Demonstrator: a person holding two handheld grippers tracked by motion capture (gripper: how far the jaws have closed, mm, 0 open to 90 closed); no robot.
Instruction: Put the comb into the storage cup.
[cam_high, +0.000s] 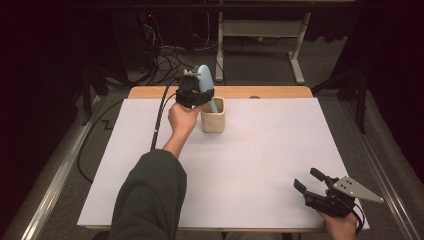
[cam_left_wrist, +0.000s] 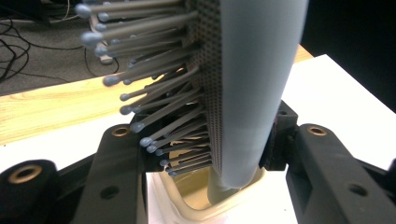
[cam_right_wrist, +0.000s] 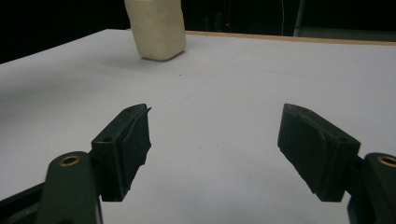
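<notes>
A pale blue hairbrush (cam_high: 206, 82) stands nearly upright with its handle down inside a cream square cup (cam_high: 213, 115) at the table's back middle. My left gripper (cam_high: 192, 92) is shut on the brush's head, just above the cup. In the left gripper view the brush's back (cam_left_wrist: 254, 88) and its grey ball-tipped bristles (cam_left_wrist: 154, 84) rise between the jaws, with the cup's rim (cam_left_wrist: 187, 205) below. My right gripper (cam_high: 312, 181) rests open near the table's front right corner, nothing between its fingers (cam_right_wrist: 128, 140). The cup (cam_right_wrist: 156, 28) stands far off in the right gripper view.
A white sheet (cam_high: 260, 160) covers the table, with a wooden strip (cam_high: 275, 92) bare along the back edge. Cables (cam_high: 170, 57) and a desk frame (cam_high: 260, 30) lie on the floor beyond. A sleeved forearm (cam_high: 150, 195) reaches across the left half.
</notes>
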